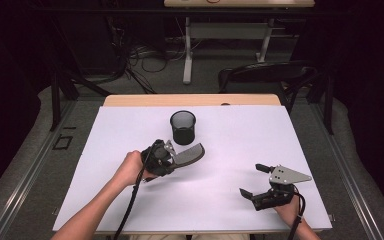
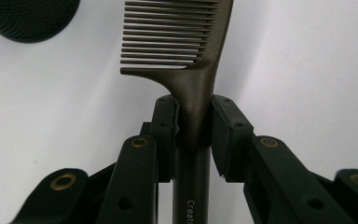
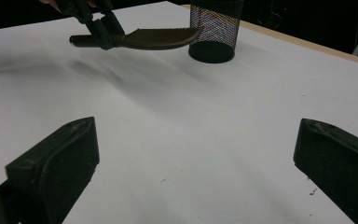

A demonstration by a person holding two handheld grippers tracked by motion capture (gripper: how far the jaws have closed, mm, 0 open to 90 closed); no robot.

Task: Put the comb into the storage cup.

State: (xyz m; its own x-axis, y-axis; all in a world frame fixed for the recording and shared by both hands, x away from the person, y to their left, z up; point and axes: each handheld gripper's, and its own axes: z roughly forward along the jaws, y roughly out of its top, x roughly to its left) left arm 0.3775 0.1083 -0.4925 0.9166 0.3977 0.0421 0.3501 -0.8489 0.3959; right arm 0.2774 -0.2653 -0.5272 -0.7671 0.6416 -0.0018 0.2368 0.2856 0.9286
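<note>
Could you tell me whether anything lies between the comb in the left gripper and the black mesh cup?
Nothing visible does. The left gripper holds the comb by its handle, clear of the white table. The mesh cup stands just beyond the comb's tip, with bare surface between. The right gripper sits open, well off to the side.

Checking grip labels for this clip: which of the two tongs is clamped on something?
The left tongs, closed on the handle of the dark comb near the mesh cup. The right tongs stand wide open over bare white table, holding nothing.

One comb (image 1: 190,154), one mesh cup (image 1: 183,127) — two hand-held grippers, left (image 1: 172,156) and right (image 1: 252,180).
</note>
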